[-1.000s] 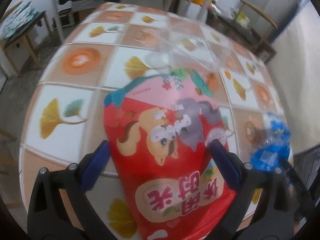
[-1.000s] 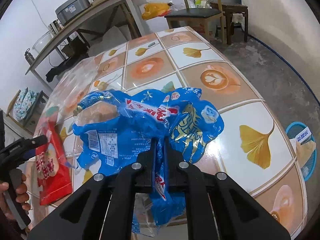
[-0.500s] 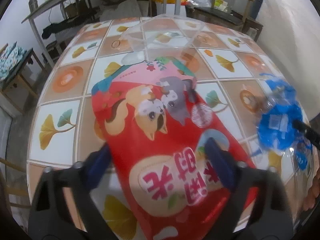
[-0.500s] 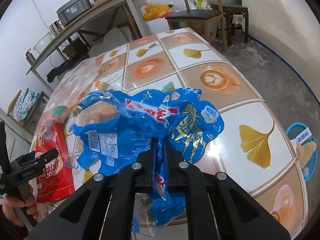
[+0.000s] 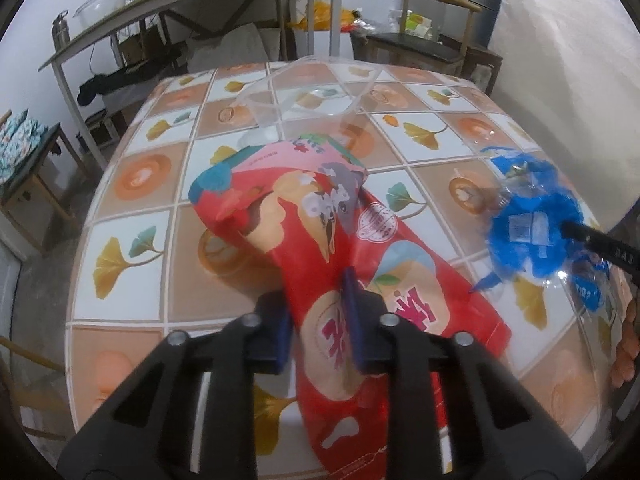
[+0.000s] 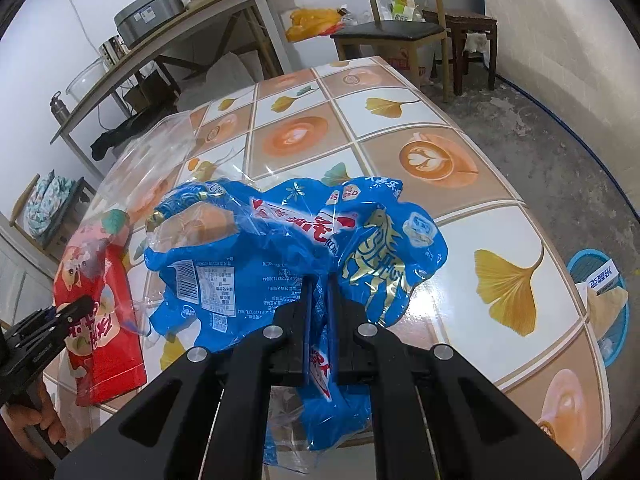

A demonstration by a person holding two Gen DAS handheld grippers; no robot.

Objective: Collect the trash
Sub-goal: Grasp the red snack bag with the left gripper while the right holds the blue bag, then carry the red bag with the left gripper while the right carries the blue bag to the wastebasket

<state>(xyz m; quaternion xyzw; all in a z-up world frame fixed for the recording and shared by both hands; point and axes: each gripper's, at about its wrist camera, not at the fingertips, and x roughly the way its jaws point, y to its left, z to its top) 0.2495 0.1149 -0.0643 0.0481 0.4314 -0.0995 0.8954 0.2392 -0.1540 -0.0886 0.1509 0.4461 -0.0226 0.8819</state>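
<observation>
A red snack bag (image 5: 320, 216) with cartoon animals lies on the tiled table (image 5: 140, 176). My left gripper (image 5: 316, 316) has its jaws closing on the bag's near part. The blue pads pinch it, and the foil buckles into a ridge between them. A crumpled blue wrapper (image 6: 280, 248) hangs just above the table, with my right gripper (image 6: 318, 304) shut on its lower middle. In the left wrist view the blue wrapper (image 5: 532, 228) sits at the right. In the right wrist view the red bag (image 6: 96, 280) and the left gripper (image 6: 68, 312) show at the far left.
A clear plastic bag (image 5: 308, 96) lies behind the red bag. On the floor right of the table stands a blue basket (image 6: 600, 304) holding trash. A wooden chair (image 6: 392, 32) and a long side table (image 5: 160, 0) stand beyond the table's far edge.
The left gripper's jaws went from wide apart to pinched on the red bag, which folded up between them, and the gripper rolled. The right gripper and blue wrapper stayed still.
</observation>
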